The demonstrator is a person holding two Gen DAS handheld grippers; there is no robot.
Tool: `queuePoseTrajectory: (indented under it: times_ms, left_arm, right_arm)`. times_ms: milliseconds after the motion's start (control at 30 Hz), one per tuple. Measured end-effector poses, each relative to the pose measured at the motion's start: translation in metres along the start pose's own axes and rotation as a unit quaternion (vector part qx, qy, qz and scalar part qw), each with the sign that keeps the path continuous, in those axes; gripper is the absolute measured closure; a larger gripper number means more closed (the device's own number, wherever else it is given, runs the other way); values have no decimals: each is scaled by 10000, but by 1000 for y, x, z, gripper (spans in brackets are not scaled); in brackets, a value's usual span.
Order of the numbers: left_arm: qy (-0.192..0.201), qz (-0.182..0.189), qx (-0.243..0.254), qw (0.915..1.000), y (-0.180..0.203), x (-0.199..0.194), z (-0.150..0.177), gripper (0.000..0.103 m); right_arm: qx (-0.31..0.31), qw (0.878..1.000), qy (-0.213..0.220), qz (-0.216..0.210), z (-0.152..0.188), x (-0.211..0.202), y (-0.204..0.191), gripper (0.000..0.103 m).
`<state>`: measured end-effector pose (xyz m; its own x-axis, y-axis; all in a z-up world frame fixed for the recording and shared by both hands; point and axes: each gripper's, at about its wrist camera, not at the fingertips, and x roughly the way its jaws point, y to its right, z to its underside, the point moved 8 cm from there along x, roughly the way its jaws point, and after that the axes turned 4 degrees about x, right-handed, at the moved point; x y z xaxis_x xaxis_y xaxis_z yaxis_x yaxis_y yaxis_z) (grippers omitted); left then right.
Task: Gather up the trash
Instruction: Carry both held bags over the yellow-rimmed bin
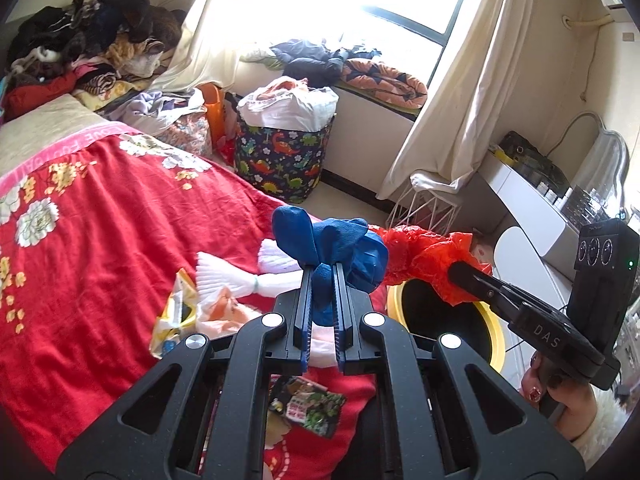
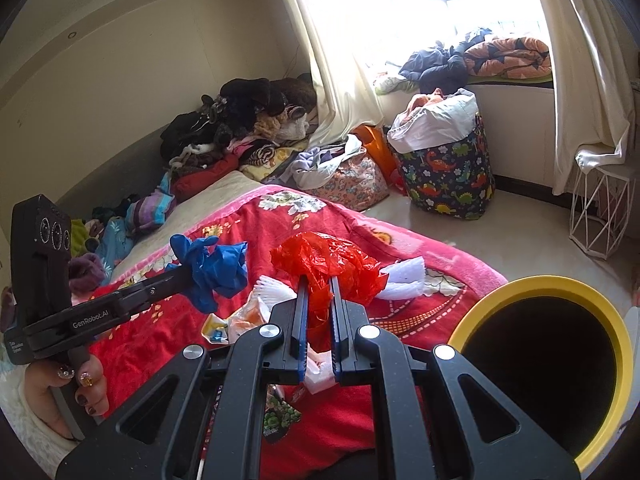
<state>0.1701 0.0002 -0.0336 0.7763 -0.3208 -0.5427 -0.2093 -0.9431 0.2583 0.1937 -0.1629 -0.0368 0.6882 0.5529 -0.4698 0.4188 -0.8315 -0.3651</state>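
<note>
Above the red blanket (image 1: 100,240), left tongs (image 1: 323,276) pinch an upright blue glove (image 1: 332,244); right tongs (image 2: 318,284) clamp crumpled red plastic (image 2: 332,264).

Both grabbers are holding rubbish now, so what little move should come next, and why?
Probably swing the right hand-held gripper sideways over the bin and let go. It is shut on the red bag, and the bin's open mouth sits just to its right. The left hand-held gripper with the blue glove is farther off.
</note>
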Motion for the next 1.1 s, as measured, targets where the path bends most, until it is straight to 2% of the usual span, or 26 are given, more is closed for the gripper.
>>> queuePoseTrajectory:
  times_ms: [1100]
  left_arm:
    - [-191, 680, 542, 9960, 96, 47, -7, 98]
  right_arm:
    - [754, 9923, 584, 795, -6, -67, 93, 94]
